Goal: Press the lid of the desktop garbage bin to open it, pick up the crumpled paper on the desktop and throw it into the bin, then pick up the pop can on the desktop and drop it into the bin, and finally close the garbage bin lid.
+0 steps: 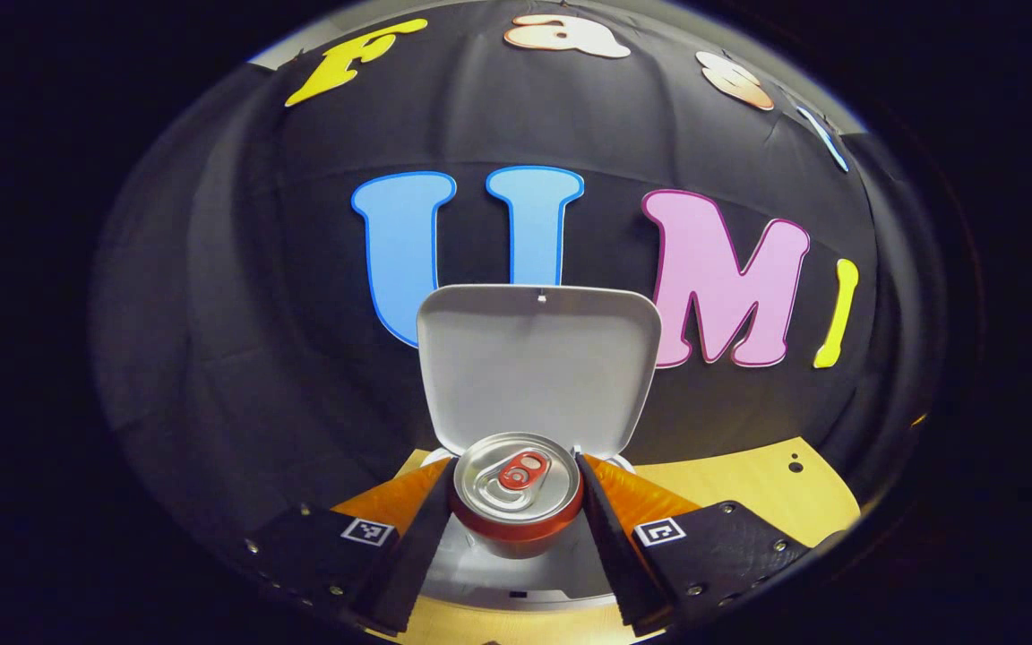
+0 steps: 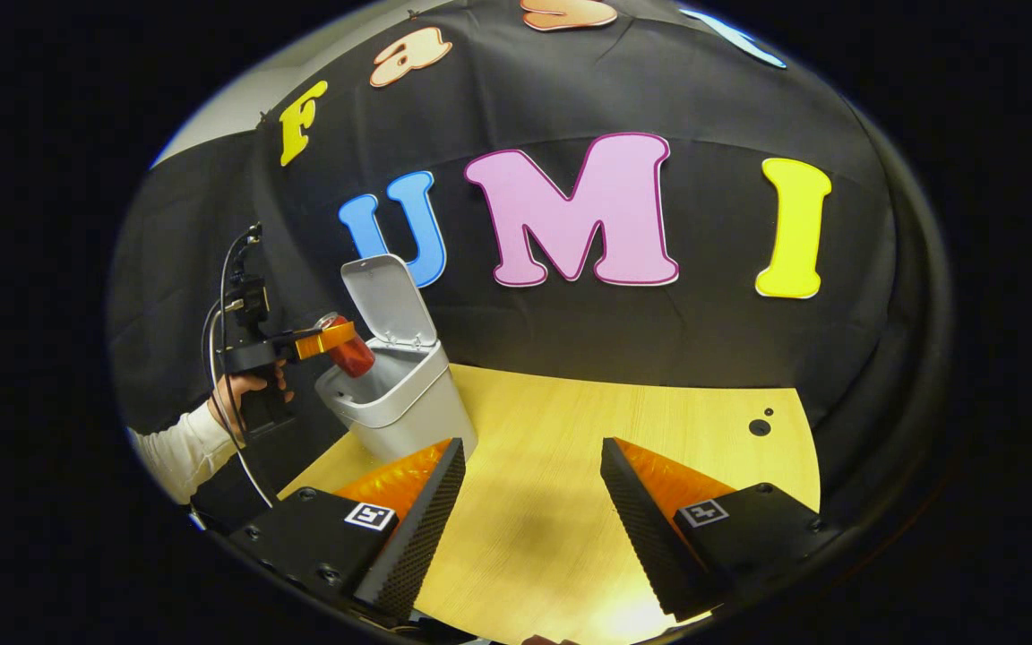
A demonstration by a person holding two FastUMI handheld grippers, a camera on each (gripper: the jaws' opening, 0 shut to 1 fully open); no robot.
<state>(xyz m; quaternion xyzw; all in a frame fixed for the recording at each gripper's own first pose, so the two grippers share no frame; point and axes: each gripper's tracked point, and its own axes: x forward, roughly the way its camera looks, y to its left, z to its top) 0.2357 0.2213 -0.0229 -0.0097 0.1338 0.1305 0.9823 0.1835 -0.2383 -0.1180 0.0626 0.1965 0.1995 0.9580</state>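
Bin (image 1: 516,573) interior hidden behind pop can (image 1: 516,493) — contents unseen — sleeve (image 2: 180,452) cut off at edge

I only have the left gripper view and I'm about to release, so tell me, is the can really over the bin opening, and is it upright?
Observer: In the right gripper view the can hangs above the open bin, but it is tilted, its top leaning away from the raised lid.
Operator: Where is the right gripper?
Observer: The right gripper is open and holds nothing, over the bare wooden table, apart from the bin.
Operator: Is the left gripper gripping well?
Observer: From the side, the left gripper has the can near its upper end.
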